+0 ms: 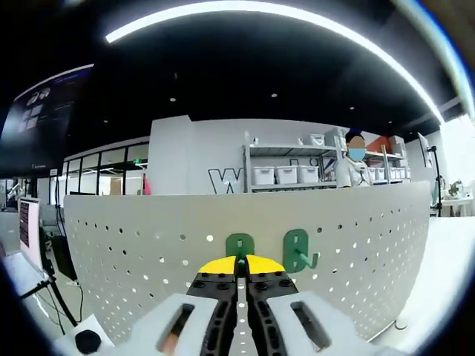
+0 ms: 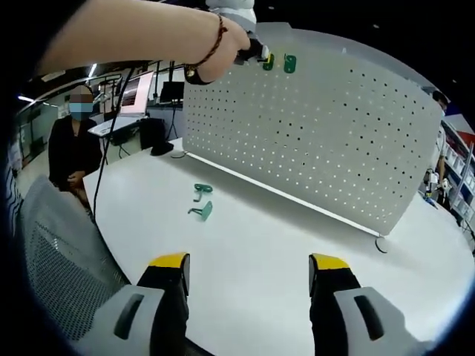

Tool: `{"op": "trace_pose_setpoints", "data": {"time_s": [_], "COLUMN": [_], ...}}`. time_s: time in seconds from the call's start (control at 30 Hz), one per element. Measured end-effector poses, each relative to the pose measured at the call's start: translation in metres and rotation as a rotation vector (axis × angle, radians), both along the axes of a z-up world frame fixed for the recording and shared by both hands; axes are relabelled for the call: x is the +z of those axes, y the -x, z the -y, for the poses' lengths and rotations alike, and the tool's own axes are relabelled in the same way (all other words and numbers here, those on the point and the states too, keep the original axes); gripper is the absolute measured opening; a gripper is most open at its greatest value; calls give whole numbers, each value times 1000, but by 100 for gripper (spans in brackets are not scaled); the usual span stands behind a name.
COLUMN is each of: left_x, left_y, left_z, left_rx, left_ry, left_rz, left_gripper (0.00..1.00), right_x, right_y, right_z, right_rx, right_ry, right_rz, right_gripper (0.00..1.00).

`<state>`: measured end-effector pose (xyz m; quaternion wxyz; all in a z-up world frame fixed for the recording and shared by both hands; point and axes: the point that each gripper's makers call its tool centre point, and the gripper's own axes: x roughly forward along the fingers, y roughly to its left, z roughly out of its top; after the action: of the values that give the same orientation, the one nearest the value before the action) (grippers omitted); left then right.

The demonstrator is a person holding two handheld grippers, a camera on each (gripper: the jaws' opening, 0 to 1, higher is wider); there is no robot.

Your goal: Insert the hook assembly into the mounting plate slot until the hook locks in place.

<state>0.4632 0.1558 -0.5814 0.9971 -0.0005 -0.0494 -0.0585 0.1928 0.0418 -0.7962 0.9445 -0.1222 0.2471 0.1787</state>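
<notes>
Your left gripper [image 1: 240, 264] has its yellow-tipped jaws pressed together on a green hook [image 1: 240, 245], holding it flat against the white pegboard [image 1: 148, 252] near the top edge. Just beside it on the pegboard hangs a second green hook [image 1: 297, 251], prong sticking out. Your right gripper [image 2: 249, 271] hangs with jaws spread wide above the white table [image 2: 267, 237], gripping nothing. Two more green hooks [image 2: 202, 202] lie on the table in front of the pegboard, well apart from the board's foot.
</notes>
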Motion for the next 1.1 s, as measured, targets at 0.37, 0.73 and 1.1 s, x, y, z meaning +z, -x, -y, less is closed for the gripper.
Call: {"op": "trace_pose_setpoints", "data": {"time_s": [0.37,0.73,1.1], "left_x": [-7,-5,-5], "left_y": [2,13,38], "left_z": [-1,-2,-40], "left_rx": [-25,-66,-120], "left_ry": [46,67,62], "left_rz": [-86,-127,-173], "left_gripper": [2,22,47], "right_x": [3,7,8], "right_y": [-1,-2,-2], "right_z": [5,7,7], "right_rx": [-20,-27,-28], "right_ry": [12,18,17], "right_rz": [17,39,46], "right_gripper": [63,63,64]}}
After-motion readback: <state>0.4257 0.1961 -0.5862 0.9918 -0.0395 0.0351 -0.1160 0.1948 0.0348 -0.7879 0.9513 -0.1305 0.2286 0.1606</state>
